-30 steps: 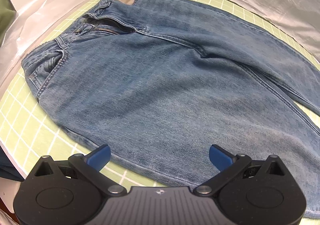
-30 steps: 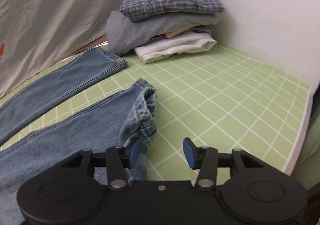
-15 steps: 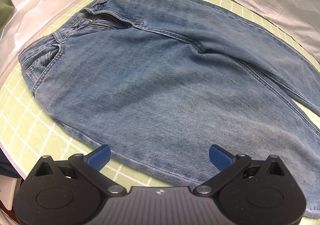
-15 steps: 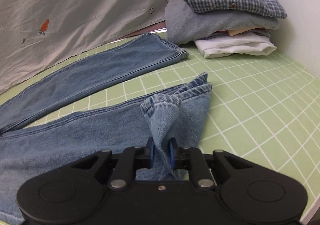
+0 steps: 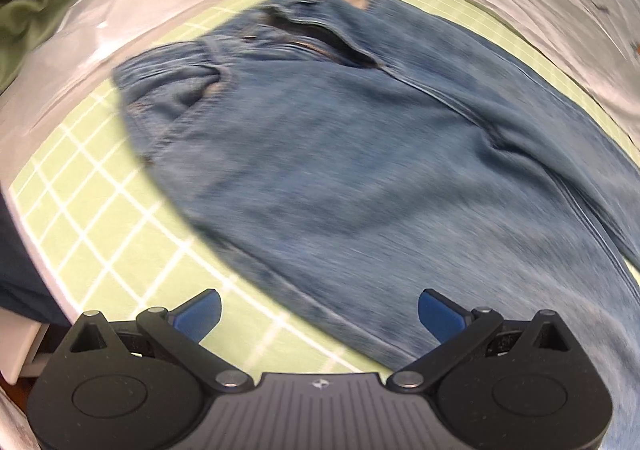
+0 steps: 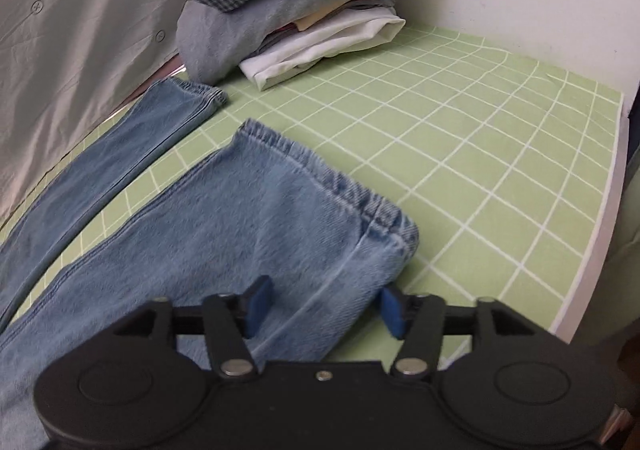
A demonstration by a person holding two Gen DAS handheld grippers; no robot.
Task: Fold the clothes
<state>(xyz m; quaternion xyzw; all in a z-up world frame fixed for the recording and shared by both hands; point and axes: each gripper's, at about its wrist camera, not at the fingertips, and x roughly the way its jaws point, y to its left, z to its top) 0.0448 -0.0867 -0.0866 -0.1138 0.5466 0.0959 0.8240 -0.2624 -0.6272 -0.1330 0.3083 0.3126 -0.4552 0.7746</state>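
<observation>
Jeans (image 6: 248,210) lie flat on the green grid mat (image 6: 480,154); the right gripper (image 6: 322,306) is opening astride the near leg's hem corner, pads clear; the left gripper (image 5: 318,316) gapes empty above the hip edge

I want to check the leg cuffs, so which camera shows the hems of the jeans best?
The right wrist view: both hems lie sharp and unblocked on the green grid mat. The left wrist view, blurred, shows only the waistband end of the jeans, no hems.

Faded blue denim jeans (image 6: 224,234), matt green gridded mat (image 6: 460,138), matt black plastic tool (image 6: 320,304)
</observation>
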